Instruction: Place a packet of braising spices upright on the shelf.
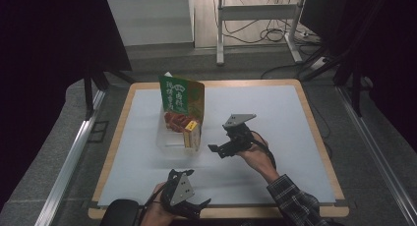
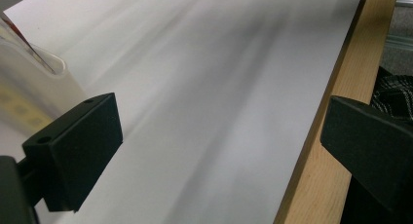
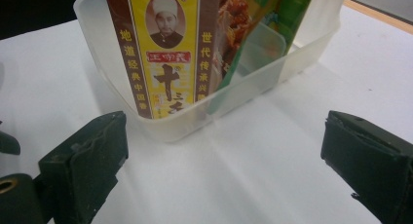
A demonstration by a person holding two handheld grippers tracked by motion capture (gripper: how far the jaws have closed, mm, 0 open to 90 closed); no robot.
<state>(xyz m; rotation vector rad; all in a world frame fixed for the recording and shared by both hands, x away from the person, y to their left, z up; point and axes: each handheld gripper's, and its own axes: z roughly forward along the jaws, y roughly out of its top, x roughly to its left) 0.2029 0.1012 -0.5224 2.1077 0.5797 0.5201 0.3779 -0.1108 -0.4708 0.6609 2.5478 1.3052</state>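
High view: clear plastic container (image 1: 173,140) sat on white mat (image 1: 275,118), left of mat centre. Inside it stood small yellow spice box (image 1: 192,135) and tall green pouch (image 1: 181,101), leaning. Right gripper (image 1: 219,148) just right of container, jaws apart, empty. Left gripper (image 1: 199,206) well nearer than container, at table (image 1: 116,137) edge, jaws apart, empty.

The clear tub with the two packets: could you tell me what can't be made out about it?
- Yellow box: top cut off by the right gripper view's upper edge.
- Green pouch: small print too small in the high view.
- Clear tub: blurred, cut off by the left gripper view's edge.
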